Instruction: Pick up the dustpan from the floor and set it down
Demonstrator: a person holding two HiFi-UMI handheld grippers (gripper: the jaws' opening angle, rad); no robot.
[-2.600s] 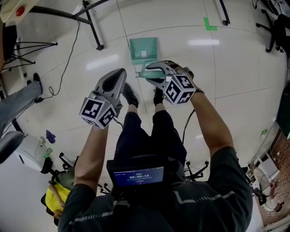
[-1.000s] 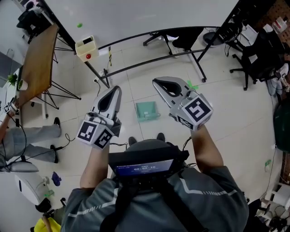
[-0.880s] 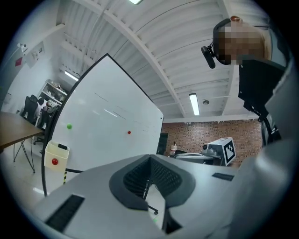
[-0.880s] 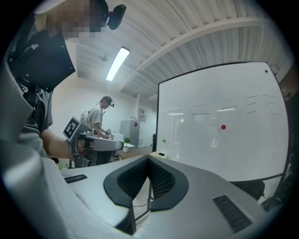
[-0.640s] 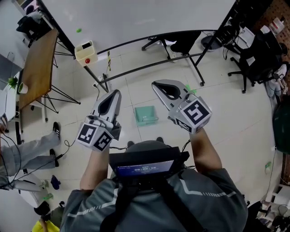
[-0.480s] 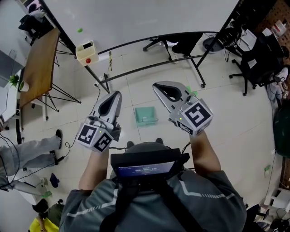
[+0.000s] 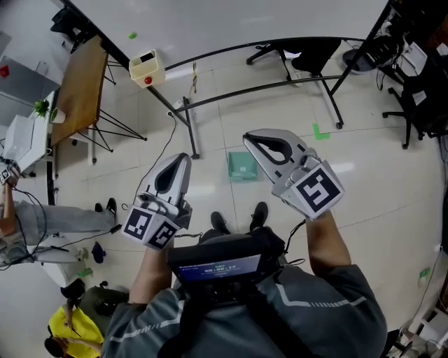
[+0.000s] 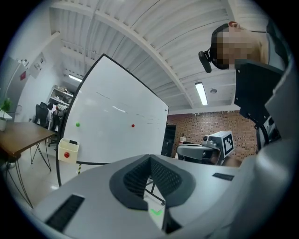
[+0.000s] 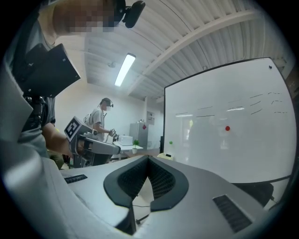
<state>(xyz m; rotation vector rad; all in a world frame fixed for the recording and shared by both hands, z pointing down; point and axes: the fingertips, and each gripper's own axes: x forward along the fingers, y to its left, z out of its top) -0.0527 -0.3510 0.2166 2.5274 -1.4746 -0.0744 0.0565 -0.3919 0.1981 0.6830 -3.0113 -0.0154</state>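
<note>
Underfoot, glossy tiled floor (image 7: 378, 178), green dustpan (image 7: 242, 166)

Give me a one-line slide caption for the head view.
Dustpan lies on the floor, below and between the shut, empty left gripper and right gripper.

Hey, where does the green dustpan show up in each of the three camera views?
Head view: the dustpan lies on the floor near the picture's middle.
Left gripper view: not in it.
Right gripper view: not in it.
Shared landmark: the whiteboard, along the top of the head view, left of centre in the left gripper view, at the right in the right gripper view.
</note>
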